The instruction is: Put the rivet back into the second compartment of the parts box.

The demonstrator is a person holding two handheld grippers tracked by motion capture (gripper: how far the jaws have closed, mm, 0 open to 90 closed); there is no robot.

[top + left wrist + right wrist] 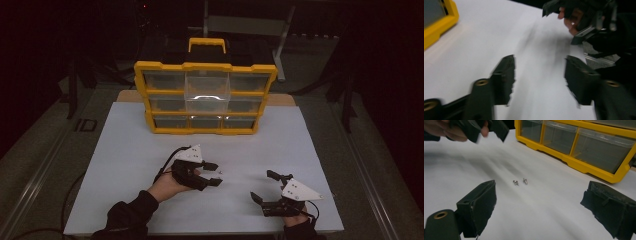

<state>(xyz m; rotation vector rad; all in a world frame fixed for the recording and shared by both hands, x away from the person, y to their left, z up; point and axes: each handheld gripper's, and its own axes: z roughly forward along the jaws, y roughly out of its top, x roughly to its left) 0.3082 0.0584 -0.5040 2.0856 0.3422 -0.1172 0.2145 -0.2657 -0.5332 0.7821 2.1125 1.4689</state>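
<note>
Two small silver screws (516, 182) (525, 180) lie close together on the white tabletop (130, 165), in front of a yellow parts organizer (141, 95) with clear drawers. My left gripper (216, 174) is low over the white surface at centre left, jaws partly apart. In the left gripper view nothing lies between its jaws (540, 60). My right gripper (261, 185) rests near the front edge at the right, jaws wide open. In the right gripper view the screws sit just beyond its open jaws (541, 187).
The organizer stands upright at the back of the white top, with a yellow handle (207, 44) on top. A metal stand (245, 25) is behind it in the dark. The tabletop's front edge runs just behind both hands.
</note>
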